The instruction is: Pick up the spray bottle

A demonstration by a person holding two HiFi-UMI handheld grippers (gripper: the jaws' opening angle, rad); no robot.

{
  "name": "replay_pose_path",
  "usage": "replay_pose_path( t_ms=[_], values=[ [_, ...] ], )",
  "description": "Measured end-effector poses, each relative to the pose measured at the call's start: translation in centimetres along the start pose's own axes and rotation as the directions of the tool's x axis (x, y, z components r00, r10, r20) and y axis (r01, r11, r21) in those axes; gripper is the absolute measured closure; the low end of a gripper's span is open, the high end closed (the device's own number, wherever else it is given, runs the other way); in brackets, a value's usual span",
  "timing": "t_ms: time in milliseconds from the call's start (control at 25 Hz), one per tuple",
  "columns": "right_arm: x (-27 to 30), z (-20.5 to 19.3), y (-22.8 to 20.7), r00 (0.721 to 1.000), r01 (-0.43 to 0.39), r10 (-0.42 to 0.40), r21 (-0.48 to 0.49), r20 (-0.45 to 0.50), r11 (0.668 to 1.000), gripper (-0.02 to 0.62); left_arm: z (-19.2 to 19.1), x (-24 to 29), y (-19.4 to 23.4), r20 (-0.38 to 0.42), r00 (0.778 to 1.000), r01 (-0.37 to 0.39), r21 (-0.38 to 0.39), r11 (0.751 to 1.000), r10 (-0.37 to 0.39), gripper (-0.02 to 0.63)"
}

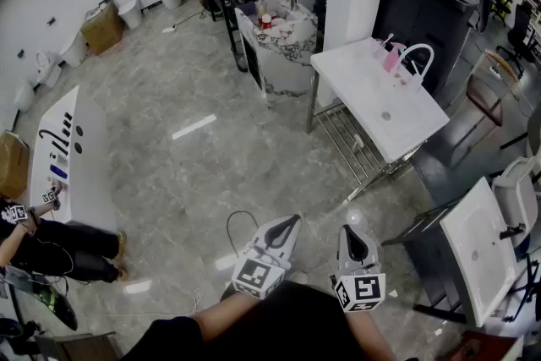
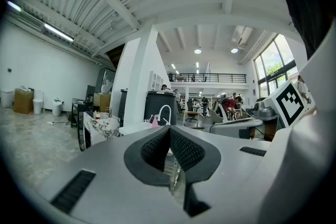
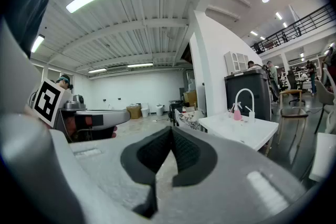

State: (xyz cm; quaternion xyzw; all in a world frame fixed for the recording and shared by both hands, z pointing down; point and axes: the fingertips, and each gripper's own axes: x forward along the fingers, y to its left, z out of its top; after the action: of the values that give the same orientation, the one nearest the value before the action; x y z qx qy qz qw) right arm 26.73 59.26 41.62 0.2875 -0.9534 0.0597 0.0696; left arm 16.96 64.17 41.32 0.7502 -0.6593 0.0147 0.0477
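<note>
While the left gripper [image 1: 292, 221] and right gripper [image 1: 356, 224] hang pinched shut and empty, well apart from the white sink table [image 1: 355, 80], nothing is done yet: the pink spray bottle [image 1: 393, 57] stands on that table, untouched.

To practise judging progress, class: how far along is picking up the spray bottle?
Done: nothing yet. The spray bottle stands on the table beside the faucet.
In hand: nothing. The left gripper and right gripper are both shut and empty, held close to the person, with open floor between them and the table.
Left: walk over, open a gripper, close it on the bottle, lift.
</note>
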Motion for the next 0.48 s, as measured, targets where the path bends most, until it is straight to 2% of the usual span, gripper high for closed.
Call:
replay_pose_path(
  t_ms=[280, 480],
  values=[
    [2.1, -0.5, -0.9, 1.0, 0.03, -0.03, 0.073, -0.005, 0.997, 0.597, -0.8, 1.5, 2.0, -0.011, 1.0, 0.004, -0.03, 1.0, -0.004, 0.591],
    [6.1, -1.8, -2.9, 0.996, 0.081, -0.078, 0.064, -0.043, 0.995, 0.596, -2.3, 5.6, 5.2, -0.033, 0.998, 0.05, -0.018, 0.999, -0.051, 0.591]
  ],
)
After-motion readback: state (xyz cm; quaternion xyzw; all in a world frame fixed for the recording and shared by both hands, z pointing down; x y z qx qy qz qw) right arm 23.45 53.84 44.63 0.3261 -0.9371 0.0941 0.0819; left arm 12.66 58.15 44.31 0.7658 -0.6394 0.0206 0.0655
